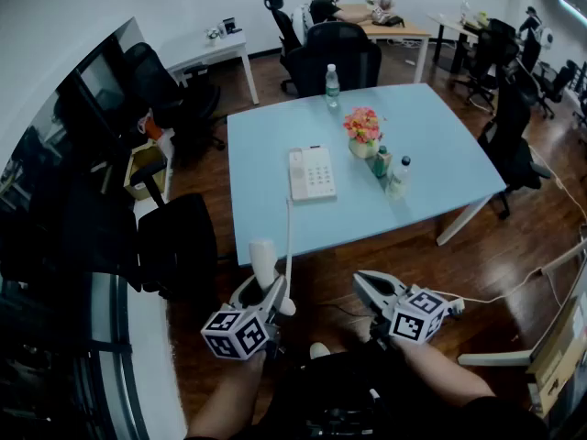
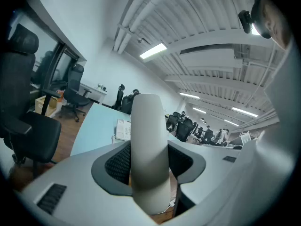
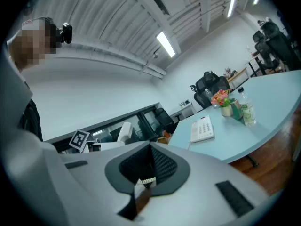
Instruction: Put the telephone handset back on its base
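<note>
The white handset (image 1: 263, 259) stands upright in my left gripper (image 1: 266, 291), which is shut on it, low and in front of the table's near edge. In the left gripper view the handset (image 2: 149, 149) fills the gap between the jaws. A coiled cord (image 1: 289, 236) runs from it up to the white telephone base (image 1: 312, 173), which lies flat near the middle of the light blue table (image 1: 431, 145). The base also shows in the gripper views (image 2: 123, 130) (image 3: 202, 129). My right gripper (image 1: 365, 282) hangs to the right of the left one, shut and holding nothing.
Right of the base stand a flower pot (image 1: 363, 132), a green box (image 1: 382, 161) and a bottle (image 1: 398, 176); another bottle (image 1: 332, 85) is at the far edge. Black chairs (image 1: 179, 246) crowd the table's left side. A person (image 1: 326, 3) sits at a far desk.
</note>
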{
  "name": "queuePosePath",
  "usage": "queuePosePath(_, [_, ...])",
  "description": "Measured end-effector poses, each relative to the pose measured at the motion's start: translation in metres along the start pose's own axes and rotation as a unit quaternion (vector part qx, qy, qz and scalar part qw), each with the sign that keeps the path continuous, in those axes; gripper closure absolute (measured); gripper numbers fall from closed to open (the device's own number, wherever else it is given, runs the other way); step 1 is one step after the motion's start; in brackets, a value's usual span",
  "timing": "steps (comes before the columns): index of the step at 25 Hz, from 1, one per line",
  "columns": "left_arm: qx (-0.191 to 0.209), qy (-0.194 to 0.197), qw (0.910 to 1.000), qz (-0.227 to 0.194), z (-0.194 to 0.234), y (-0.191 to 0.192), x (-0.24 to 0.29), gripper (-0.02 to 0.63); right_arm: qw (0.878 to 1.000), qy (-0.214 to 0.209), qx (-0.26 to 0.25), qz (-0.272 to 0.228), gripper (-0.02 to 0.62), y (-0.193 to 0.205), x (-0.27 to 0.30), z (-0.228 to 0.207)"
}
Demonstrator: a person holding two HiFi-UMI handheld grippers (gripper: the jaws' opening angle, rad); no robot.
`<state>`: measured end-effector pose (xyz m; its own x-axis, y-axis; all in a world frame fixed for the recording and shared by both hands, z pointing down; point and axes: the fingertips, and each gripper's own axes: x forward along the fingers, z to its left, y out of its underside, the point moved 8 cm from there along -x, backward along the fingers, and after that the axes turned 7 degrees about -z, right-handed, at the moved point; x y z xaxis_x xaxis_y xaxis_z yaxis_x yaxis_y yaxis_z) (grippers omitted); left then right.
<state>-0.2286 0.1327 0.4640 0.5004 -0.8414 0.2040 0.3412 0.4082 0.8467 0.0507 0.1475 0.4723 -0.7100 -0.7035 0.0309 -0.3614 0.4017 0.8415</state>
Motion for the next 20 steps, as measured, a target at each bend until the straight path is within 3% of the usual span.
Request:
queuePosePath(6, [0.003, 0.004, 1.0000, 0.005, 0.012, -0.004, 0.015, 0.396, 1.000, 0.007, -0.012, 0.001, 0.581, -0.015, 0.018, -0.005])
queuePosePath(12, [-0.015, -0.023, 0.9994, 0.020, 0.031, 0.000, 0.032, 0.396, 1.000, -0.007, -0.006, 0.018, 0.581, -0.020, 0.049, -0.021])
queuePosePath(20, [-0.019, -0.058, 0.9977, 0.028, 0.052, -0.010, 0.080, 0.396, 0.999, -0.042, 0.008, 0.029, 0.581, -0.043, 0.116, -0.073])
